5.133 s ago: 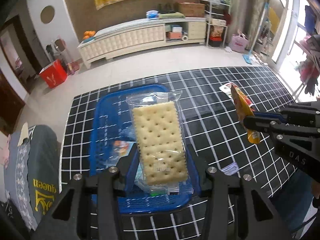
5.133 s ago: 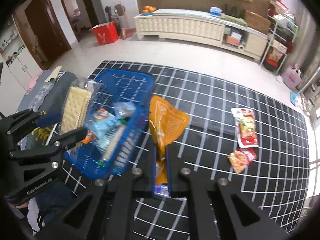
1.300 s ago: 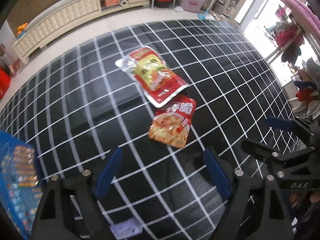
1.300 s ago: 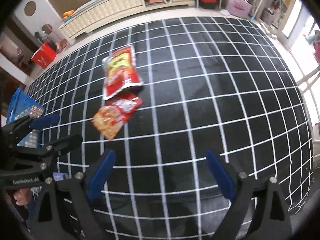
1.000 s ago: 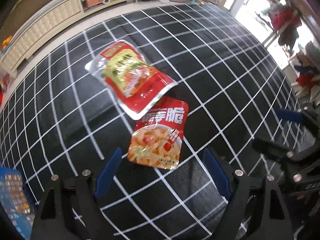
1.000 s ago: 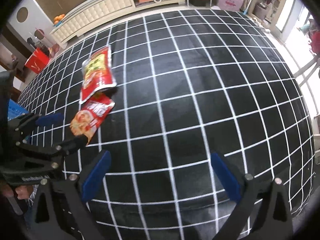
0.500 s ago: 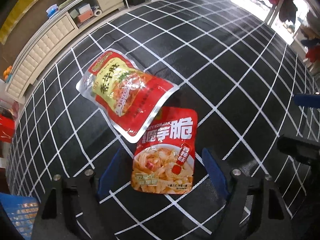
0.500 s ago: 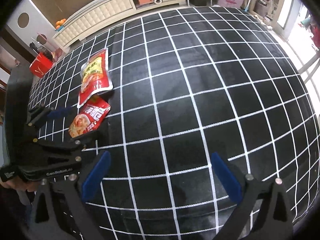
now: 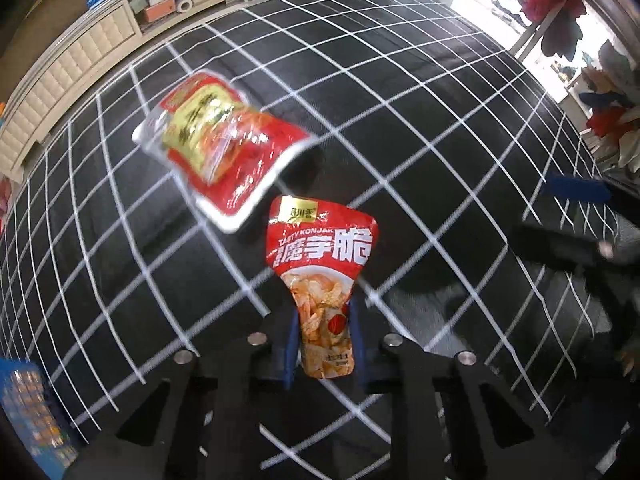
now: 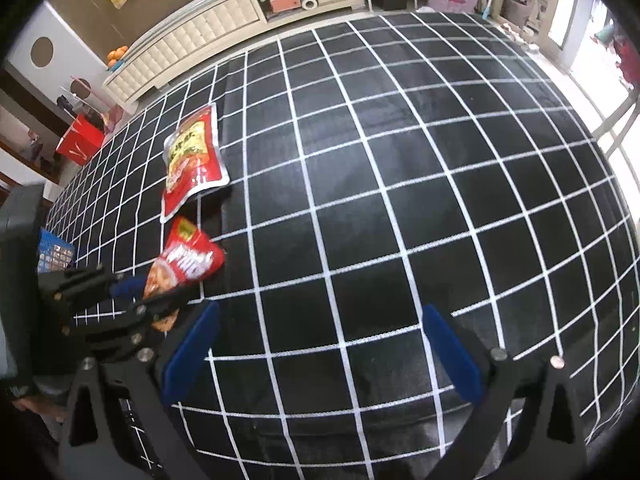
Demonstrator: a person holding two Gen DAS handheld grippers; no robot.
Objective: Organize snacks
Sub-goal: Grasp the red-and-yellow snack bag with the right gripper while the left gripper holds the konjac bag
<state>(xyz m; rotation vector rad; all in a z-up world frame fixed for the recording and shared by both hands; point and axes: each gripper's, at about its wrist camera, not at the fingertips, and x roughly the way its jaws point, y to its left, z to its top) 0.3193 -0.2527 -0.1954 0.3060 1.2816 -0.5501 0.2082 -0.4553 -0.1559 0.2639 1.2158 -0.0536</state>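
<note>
My left gripper is shut on the lower end of a red konjac snack packet, lifted a little off the black grid cloth; it also shows in the right wrist view, held by the left gripper. A larger red and yellow snack pouch lies on the cloth just beyond it, also in the right wrist view. My right gripper is open and empty above the cloth, to the right of the packet. It shows at the right edge of the left wrist view.
The blue basket with snacks shows at the lower left edge and in the right wrist view. A black cloth with white grid covers the table. A white cabinet and a red box stand beyond on the floor.
My left gripper has closed on the konjac packet and raised it slightly. The big pouch is blurred and has shifted a little. The right gripper stays open in place.
</note>
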